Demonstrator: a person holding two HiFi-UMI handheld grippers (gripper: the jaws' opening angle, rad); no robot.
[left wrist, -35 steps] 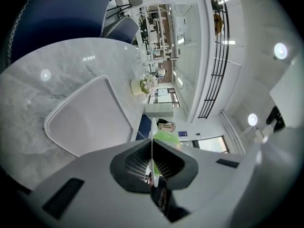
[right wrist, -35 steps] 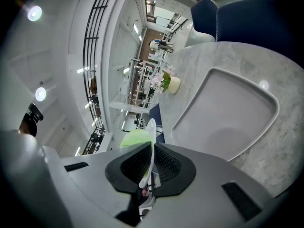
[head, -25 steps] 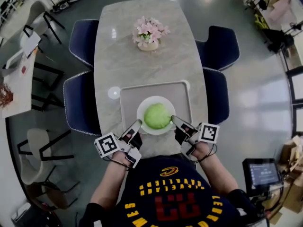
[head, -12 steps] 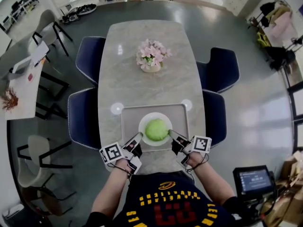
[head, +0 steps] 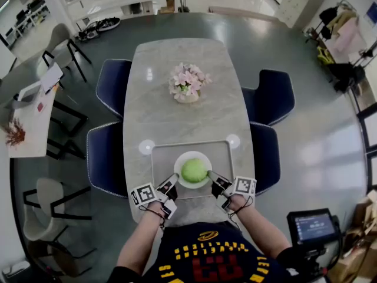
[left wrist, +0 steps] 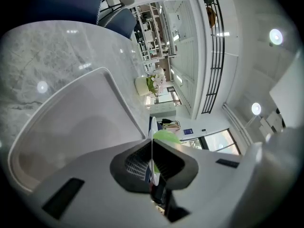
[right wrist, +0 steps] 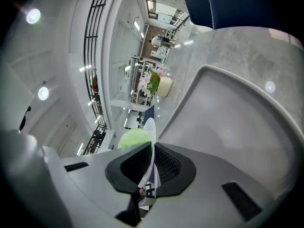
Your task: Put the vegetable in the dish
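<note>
Left gripper (head: 172, 180) and right gripper (head: 211, 176) both pinch the plate (head: 179, 165) rim, so keep it level or the vegetable (head: 194, 170) rolls.

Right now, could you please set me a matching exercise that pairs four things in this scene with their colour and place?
Things:
1. plate
2. vegetable
3. tray
4. flowers

Colour and place:
A. pink, at the middle of the table
B. green, lying on the plate
C. grey, flat on the near end of the table
D. white, clamped at its rim in the jaws of the left gripper and the right gripper

Pairs: 1-D, 2-B, 3-C, 4-A.
</note>
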